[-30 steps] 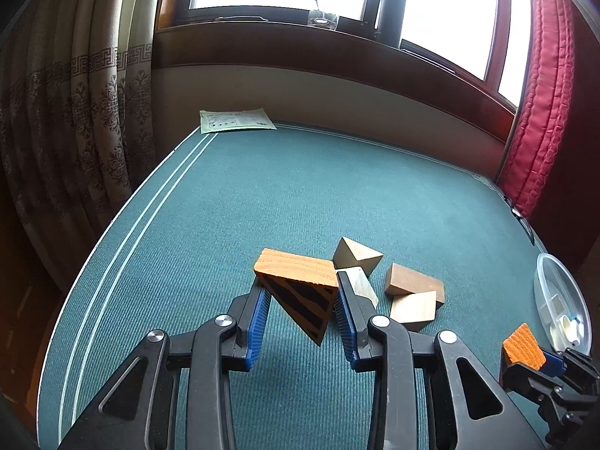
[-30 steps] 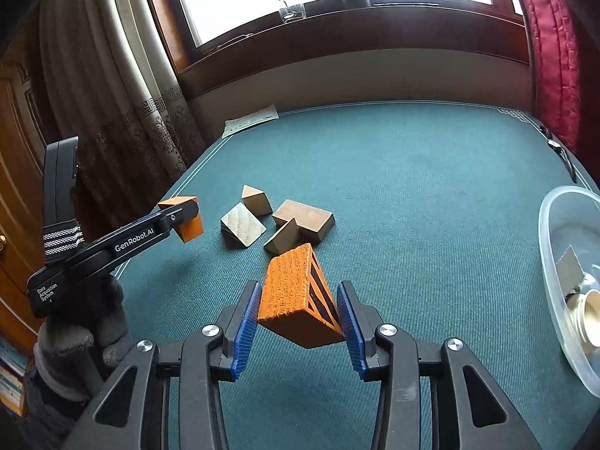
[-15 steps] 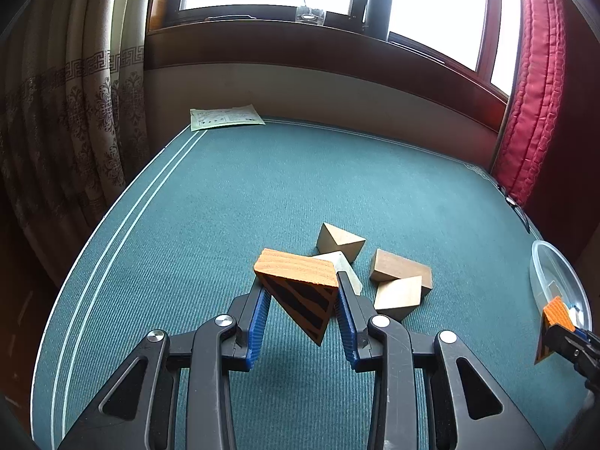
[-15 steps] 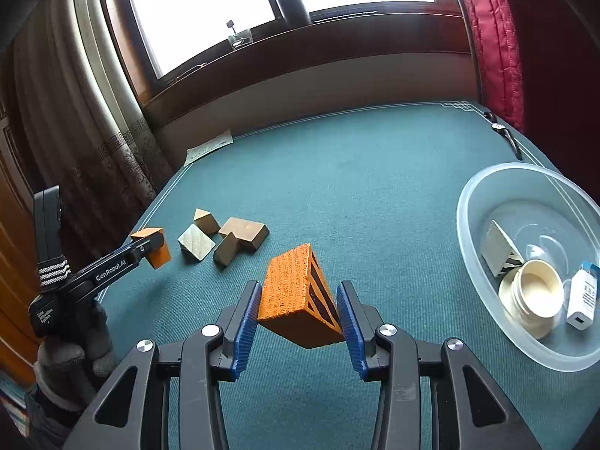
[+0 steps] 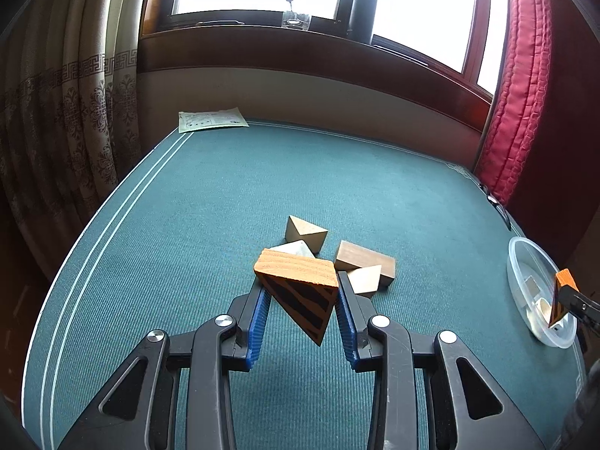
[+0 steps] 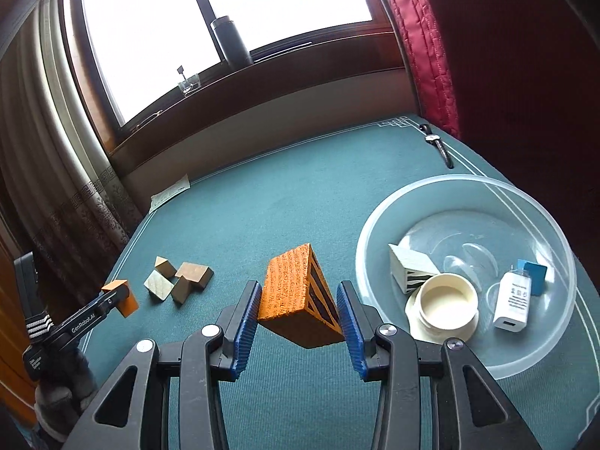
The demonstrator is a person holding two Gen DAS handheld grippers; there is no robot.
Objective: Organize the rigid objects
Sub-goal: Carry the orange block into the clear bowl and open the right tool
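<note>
Left gripper [image 5: 300, 313] fingers clamp an orange wedge [image 5: 300, 281] | right gripper [image 6: 300, 322] fingers clamp an orange block [image 6: 296, 296] beside the bowl [image 6: 468, 183] | both look light, rigid, rough-faced (flat sides grip best)

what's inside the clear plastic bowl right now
In the bowl: a striped white block, a cream jar, a white charger and a blue piece. Anything under them is hidden.
</note>
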